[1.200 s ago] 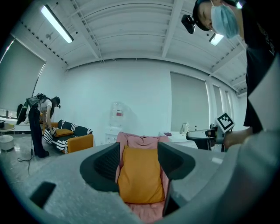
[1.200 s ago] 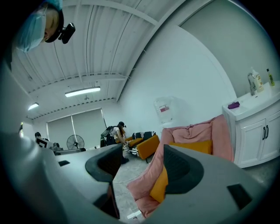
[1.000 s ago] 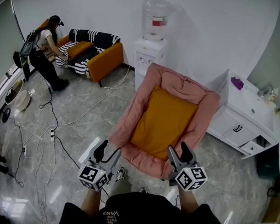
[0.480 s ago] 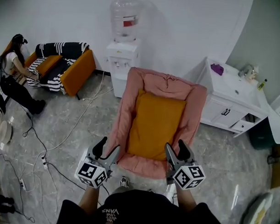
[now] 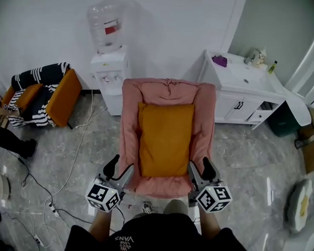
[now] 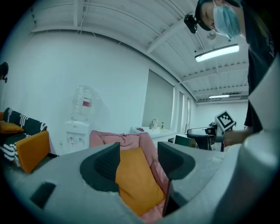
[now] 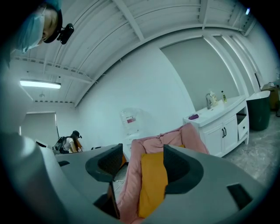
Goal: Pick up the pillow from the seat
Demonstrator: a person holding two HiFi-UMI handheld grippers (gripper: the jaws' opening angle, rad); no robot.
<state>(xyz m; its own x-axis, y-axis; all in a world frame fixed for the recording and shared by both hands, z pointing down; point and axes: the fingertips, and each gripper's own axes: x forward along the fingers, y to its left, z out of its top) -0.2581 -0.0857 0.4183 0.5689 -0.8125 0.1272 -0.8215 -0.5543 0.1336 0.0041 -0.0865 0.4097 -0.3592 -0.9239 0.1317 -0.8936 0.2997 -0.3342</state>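
Both tongs stand open and empty: the left tongs (image 5: 120,171) and the right tongs (image 5: 199,168) are held out level before me, one near each front corner of the pink seat (image 5: 129,127), and neither touches it. Over the last second I have turned to face the seat. It lay slanted across my view, and now it sits square ahead, with the water dispenser (image 5: 111,69) behind it on the left and the white cabinet (image 5: 235,91) on the right. The orange pillow (image 5: 166,138) lies flat along the middle of the seat, its near edge between my tongs and just beyond them. Each gripper view shows it in the gap between the jaws, well clear of the pads. I judge the line-up done and the reach not yet begun; such a broad, soft pillow will probably need both tongs.
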